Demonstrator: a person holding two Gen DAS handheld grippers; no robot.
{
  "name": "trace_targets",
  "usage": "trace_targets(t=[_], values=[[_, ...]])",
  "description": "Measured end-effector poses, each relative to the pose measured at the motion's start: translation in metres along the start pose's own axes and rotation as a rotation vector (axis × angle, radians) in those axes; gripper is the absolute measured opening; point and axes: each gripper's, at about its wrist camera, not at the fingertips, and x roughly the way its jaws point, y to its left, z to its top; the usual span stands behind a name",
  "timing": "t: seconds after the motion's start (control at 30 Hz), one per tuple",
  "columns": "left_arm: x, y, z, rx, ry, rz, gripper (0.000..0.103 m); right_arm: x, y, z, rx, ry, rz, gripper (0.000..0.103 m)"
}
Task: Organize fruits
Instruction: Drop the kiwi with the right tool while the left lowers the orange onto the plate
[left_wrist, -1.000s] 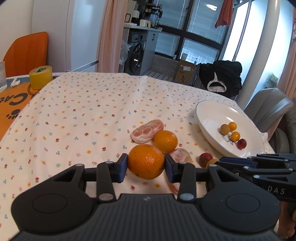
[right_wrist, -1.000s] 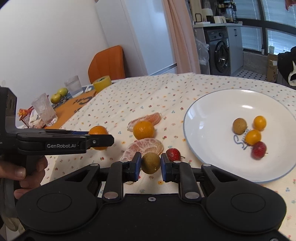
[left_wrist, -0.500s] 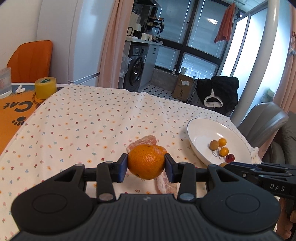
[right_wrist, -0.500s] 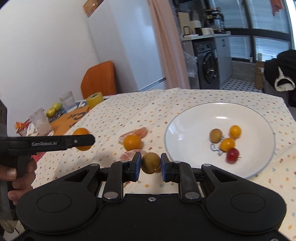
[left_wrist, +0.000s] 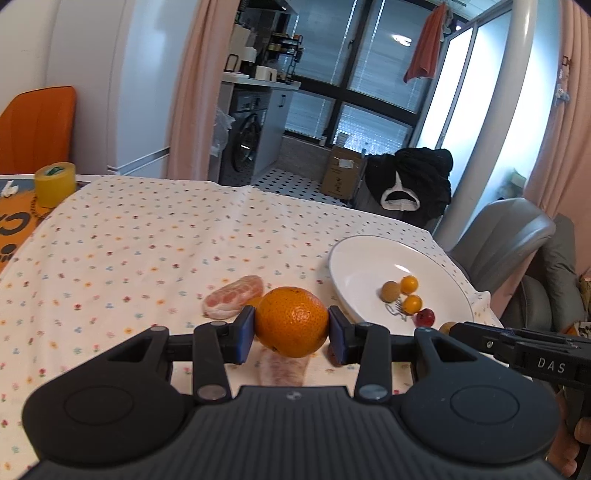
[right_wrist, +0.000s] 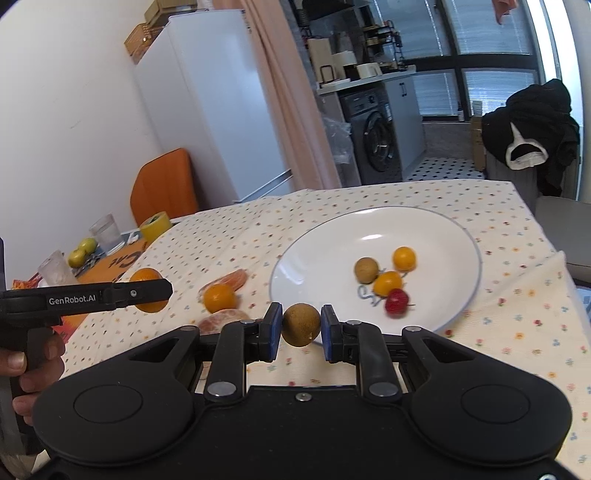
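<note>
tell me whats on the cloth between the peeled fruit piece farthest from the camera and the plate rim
In the right wrist view, only bare floral tablecloth lies between the peeled segment and the plate rim. A whole small orange sits just in front of the segment, not in the gap.

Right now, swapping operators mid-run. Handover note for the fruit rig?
Left gripper: shut on the large orange, held above the tablecloth.
Right gripper: shut on a small brown fruit, near the plate edge.
Done: four small fruits in the plate, one brown, two orange, one red.
Left: plate both held fruits, then the small orange and two peeled pieces on the cloth.
</note>
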Motion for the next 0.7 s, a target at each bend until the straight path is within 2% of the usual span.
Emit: trace_targets(t=[0.7], values=[[0.037, -0.044, 0.005, 0.068, 0.037, -0.063, 0.04, -0.005, -0.044, -0.001, 0.086, -0.042, -0.086, 0.021]])
